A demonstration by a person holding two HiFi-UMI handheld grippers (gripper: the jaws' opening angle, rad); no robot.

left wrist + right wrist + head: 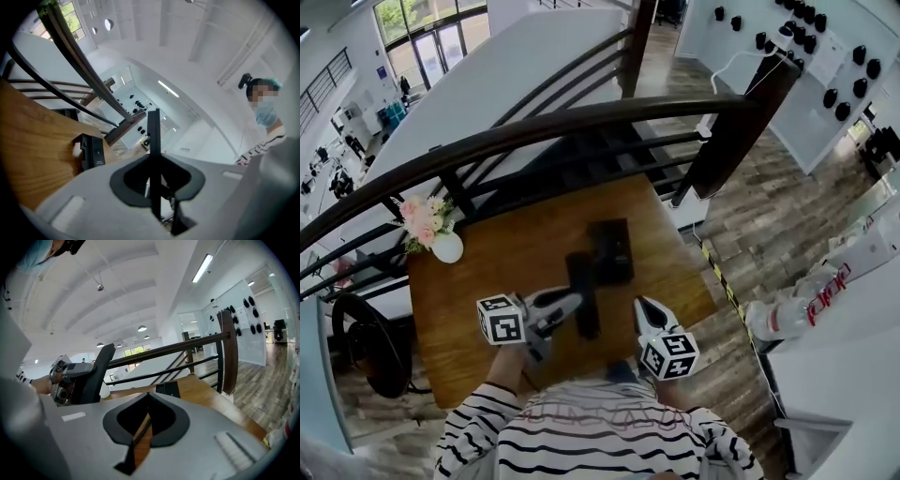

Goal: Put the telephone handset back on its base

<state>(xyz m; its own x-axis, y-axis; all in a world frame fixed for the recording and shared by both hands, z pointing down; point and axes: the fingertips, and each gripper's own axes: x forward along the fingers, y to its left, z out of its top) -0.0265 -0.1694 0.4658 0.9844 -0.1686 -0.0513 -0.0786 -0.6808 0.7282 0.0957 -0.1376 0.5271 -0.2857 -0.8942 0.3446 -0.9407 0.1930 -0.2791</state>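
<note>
Left gripper (572, 303) is clamped on the black telephone handset (583, 292), holding it tilted above the wooden table (487, 272), just short of the base (612, 246). Right gripper (645, 311) waits beside it — jaws together, empty. The carry likely calls for squaring the handset over the cradle, then lowering it flat before release.

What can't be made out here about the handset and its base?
- Telephone base cradle: too small in the head view; the left gripper view shows only its side.
- Handset face: it stands edge-on in the left gripper view.
- Handset's height above the table: the head view looks down on it, so touching or lifted cannot be told.
</note>
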